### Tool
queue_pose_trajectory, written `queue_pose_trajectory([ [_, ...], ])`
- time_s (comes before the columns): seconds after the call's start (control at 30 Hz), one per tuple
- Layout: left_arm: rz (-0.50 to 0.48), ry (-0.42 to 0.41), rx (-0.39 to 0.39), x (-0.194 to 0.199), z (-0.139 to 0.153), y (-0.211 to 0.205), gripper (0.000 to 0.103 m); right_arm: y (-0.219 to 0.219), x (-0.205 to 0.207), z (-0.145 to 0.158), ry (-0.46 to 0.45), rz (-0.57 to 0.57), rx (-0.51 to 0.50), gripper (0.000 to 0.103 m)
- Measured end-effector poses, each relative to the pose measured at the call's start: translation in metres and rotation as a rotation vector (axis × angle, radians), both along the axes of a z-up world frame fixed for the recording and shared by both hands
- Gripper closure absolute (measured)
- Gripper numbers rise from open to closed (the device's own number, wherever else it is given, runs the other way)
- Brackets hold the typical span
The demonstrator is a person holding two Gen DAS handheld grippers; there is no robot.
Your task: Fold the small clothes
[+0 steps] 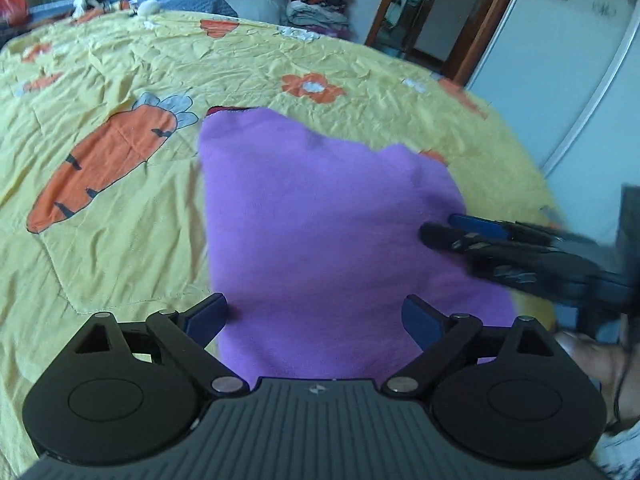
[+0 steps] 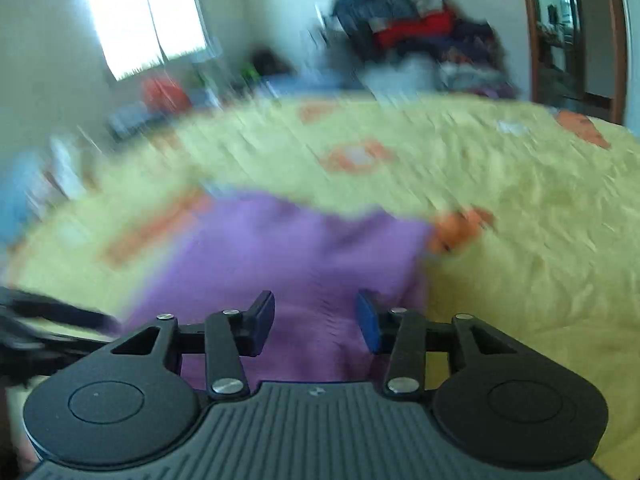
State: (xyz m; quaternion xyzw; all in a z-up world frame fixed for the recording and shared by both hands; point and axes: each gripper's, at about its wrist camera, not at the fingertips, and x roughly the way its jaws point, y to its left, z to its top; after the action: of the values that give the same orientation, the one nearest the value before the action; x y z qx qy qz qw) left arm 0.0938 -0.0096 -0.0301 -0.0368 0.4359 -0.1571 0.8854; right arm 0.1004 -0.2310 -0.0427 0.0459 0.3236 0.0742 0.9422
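We are holding our left gripper (image 1: 314,322) wide apart over the near edge of a purple fleece garment (image 1: 320,208) lying flat mid-bedspread (image 1: 120,264); our right gripper (image 2: 316,320), partly apart, empty, is hovering above it. Folding seems barely underway.

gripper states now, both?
Left gripper: open, empty, over the purple fleece cloth.
Right gripper: open, empty, over the same cloth.

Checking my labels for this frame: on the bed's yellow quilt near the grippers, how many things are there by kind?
Purple cloth: 1
Hand-held gripper: 2, left and right
Yellow quilt: 1
Total: 4
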Motion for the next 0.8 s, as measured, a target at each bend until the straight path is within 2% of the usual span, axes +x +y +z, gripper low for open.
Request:
queue_pose_trajectory([
  [0.03, 0.004, -0.004, 0.029, -0.001, -0.003, -0.005, 0.007, 0.001, -0.001, -0.007, -0.014, 0.007, -0.042, 0.061],
  [0.13, 0.01, -0.012, 0.068, -0.007, -0.008, -0.007, 0.007, -0.007, -0.024, 0.003, -0.041, 0.003, 0.028, 0.055],
  [0.17, 0.008, -0.007, 0.07, -0.008, -0.009, -0.006, 0.006, -0.012, -0.037, 0.006, -0.058, -0.006, 0.053, 0.044],
  [0.23, 0.01, 0.0, 0.08, -0.012, -0.01, 0.0, 0.005, -0.023, -0.062, 0.01, -0.068, -0.024, 0.079, 0.028],
  [0.37, 0.0, 0.086, 0.019, -0.014, -0.02, 0.016, 0.002, -0.041, -0.09, -0.009, 0.011, -0.019, 0.185, 0.025],
  [0.43, -0.012, 0.101, -0.001, -0.014, -0.024, 0.018, 0.006, -0.039, -0.094, -0.021, 0.034, -0.011, 0.202, 0.024],
  [0.47, -0.019, 0.081, 0.007, -0.016, -0.023, 0.018, 0.01, -0.036, -0.098, -0.024, 0.004, -0.018, 0.2, 0.024],
  [0.5, -0.025, 0.069, 0.009, -0.016, -0.023, 0.017, 0.025, -0.03, -0.098, -0.024, 0.004, -0.018, 0.189, 0.024],
  [0.53, -0.034, 0.059, 0.02, -0.016, -0.022, 0.016, 0.04, -0.027, -0.098, -0.024, 0.01, -0.013, 0.192, 0.026],
  [0.57, -0.047, 0.053, 0.028, -0.015, -0.02, 0.014, 0.05, -0.022, -0.098, -0.024, 0.013, -0.006, 0.213, 0.038],
  [0.6, -0.055, 0.053, 0.033, -0.013, -0.019, 0.013, 0.059, -0.015, -0.098, -0.024, 0.011, -0.009, 0.213, 0.044],
  [0.63, -0.066, 0.056, 0.032, -0.011, -0.017, 0.014, 0.068, -0.006, -0.099, -0.024, 0.007, -0.022, 0.176, 0.055],
  [0.67, -0.08, 0.056, 0.031, -0.009, -0.016, 0.016, 0.071, -0.001, -0.1, -0.024, 0.006, -0.032, 0.152, 0.075],
  [0.73, -0.107, 0.044, 0.042, -0.008, -0.013, 0.019, 0.08, -0.001, -0.101, -0.025, 0.014, -0.054, 0.217, 0.082],
  [0.8, -0.127, 0.04, 0.055, -0.009, -0.011, 0.023, 0.081, 0.0, -0.104, -0.024, 0.004, -0.083, 0.232, 0.084],
])
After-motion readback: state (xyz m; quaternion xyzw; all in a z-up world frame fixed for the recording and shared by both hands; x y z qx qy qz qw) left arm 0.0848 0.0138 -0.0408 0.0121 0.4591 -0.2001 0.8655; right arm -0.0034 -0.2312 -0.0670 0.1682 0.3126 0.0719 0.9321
